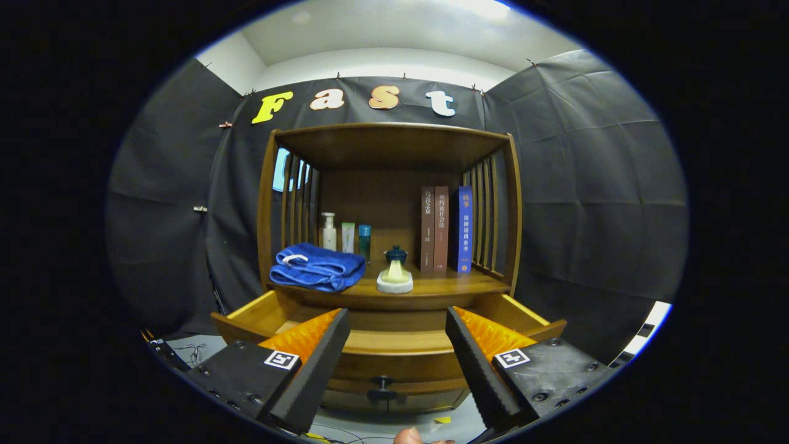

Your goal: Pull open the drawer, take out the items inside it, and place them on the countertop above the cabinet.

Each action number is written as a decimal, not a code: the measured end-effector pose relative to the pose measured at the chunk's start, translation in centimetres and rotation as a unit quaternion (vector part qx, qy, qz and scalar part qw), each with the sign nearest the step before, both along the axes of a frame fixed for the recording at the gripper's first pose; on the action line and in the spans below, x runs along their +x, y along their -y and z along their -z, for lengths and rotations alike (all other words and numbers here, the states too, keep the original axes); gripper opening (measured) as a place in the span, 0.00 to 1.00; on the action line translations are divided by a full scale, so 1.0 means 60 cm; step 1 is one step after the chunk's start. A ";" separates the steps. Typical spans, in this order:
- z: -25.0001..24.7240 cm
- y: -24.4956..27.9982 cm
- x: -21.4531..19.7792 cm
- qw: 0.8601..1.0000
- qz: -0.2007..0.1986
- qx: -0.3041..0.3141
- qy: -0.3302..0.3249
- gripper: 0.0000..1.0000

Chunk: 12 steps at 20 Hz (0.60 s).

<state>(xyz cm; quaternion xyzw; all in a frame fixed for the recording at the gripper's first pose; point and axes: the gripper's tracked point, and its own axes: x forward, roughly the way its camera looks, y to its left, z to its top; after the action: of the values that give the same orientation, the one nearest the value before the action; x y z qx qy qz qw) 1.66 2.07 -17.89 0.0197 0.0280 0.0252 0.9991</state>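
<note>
The wooden cabinet's drawer point(394, 343) stands pulled out toward me, its black knob point(382, 388) on the front panel between my fingers. What I can see of its inside, at the left corner, is bare wood; the rest is hidden by the front panel and my fingers. My gripper point(397, 314) is open, with nothing between its black and orange fingers point(308, 364), and hangs just above and in front of the drawer. On the countertop point(450, 285) above lie a folded blue towel point(317, 266) and a brush point(395, 272) with a white base and a dark blue top.
At the back left of the countertop stand three small bottles point(345, 235), and three upright books point(444, 229) at the back right. Slatted wooden sides and a top board enclose the shelf. Cables lie on the floor at the lower left. A fingertip point(410, 436) shows below the drawer.
</note>
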 end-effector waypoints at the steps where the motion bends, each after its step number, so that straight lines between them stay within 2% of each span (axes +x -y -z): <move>1: 0.025 -0.006 -0.003 1.000 -0.001 -0.003 -0.002 0.99; 7: 0.156 -0.032 -0.001 0.999 -0.009 -0.011 -0.039 1.00; 12: 0.202 -0.037 0.017 0.999 -0.005 -0.012 -0.047 1.00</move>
<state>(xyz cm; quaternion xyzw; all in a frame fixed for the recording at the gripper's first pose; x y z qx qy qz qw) 2.71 4.30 -30.02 0.0085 0.0751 0.0290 0.9967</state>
